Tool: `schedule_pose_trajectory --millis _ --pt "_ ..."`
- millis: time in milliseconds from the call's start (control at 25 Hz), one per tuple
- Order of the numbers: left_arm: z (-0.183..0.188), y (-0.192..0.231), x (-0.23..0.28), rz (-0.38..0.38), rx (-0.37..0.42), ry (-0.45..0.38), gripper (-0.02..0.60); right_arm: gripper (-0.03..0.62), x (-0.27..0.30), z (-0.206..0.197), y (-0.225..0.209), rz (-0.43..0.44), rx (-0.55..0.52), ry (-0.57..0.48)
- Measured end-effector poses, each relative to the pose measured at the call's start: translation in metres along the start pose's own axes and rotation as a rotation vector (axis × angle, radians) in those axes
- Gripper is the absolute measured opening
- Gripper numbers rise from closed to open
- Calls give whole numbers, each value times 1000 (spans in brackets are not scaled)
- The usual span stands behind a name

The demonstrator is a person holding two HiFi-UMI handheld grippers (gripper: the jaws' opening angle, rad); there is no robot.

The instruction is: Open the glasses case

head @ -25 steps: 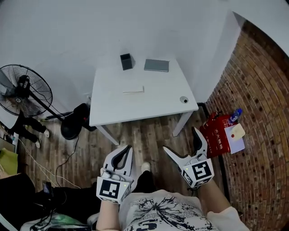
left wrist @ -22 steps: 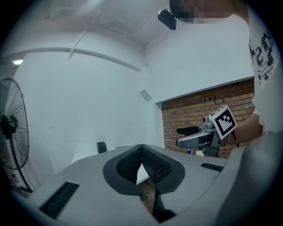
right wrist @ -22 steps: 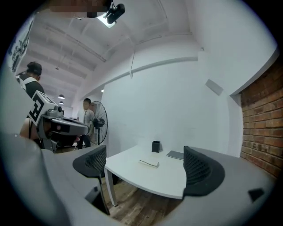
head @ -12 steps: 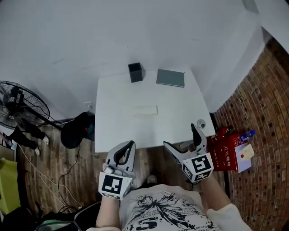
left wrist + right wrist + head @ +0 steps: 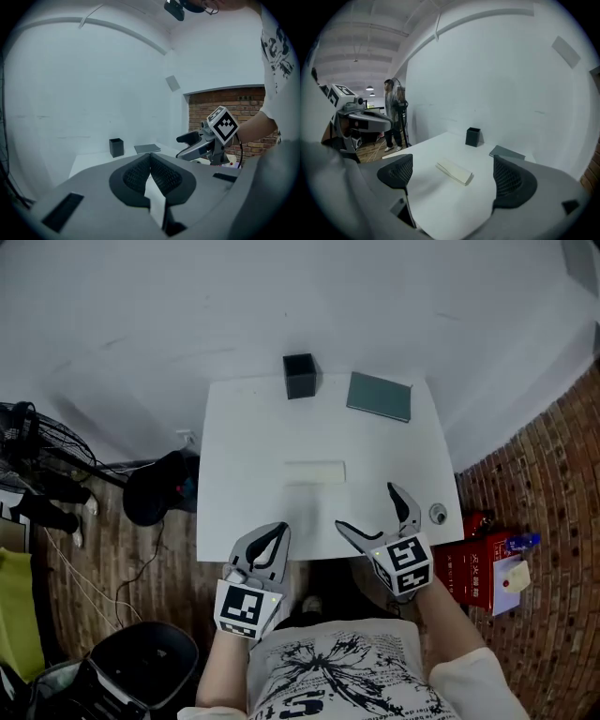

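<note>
The glasses case (image 5: 315, 472) is a flat white closed box lying mid-table on the white table (image 5: 244, 427). In the right gripper view the case (image 5: 453, 170) lies ahead, between the spread jaws. My right gripper (image 5: 373, 512) (image 5: 452, 185) is open and empty, hovering over the table's near edge, short of the case. My left gripper (image 5: 270, 538) (image 5: 150, 161) is shut with its pads pressed together on nothing, at the near edge left of the case. The left gripper view also catches the right gripper (image 5: 206, 140).
A black square holder (image 5: 300, 376) and a grey notebook (image 5: 379, 395) stand at the table's far edge. A small round object (image 5: 438, 514) lies near the right corner. A fan (image 5: 23, 427), a black bin (image 5: 141, 662) and a red bag (image 5: 467, 563) are on the floor around.
The view and both grippers have moved forward from above the floor to the table's near edge. The right gripper stays open and the left stays shut.
</note>
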State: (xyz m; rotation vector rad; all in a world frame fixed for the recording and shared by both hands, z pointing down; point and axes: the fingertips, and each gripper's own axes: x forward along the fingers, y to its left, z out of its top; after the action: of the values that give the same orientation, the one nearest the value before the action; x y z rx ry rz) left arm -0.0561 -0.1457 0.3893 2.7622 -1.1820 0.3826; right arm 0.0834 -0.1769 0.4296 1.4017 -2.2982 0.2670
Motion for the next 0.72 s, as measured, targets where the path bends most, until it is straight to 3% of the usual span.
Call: schedule_pose_trajectory --millis 200,440,720 --pt "-39 25 51 14 -29 91 14 545 68 -27 -17 82 -36 132" --pt "-84 54 105 30 -156 173 14 538 132 -59 -29 170 -123 276" --pt "-124 71 152 30 -123 253 14 501 182 -96 -36 270 -210 434"
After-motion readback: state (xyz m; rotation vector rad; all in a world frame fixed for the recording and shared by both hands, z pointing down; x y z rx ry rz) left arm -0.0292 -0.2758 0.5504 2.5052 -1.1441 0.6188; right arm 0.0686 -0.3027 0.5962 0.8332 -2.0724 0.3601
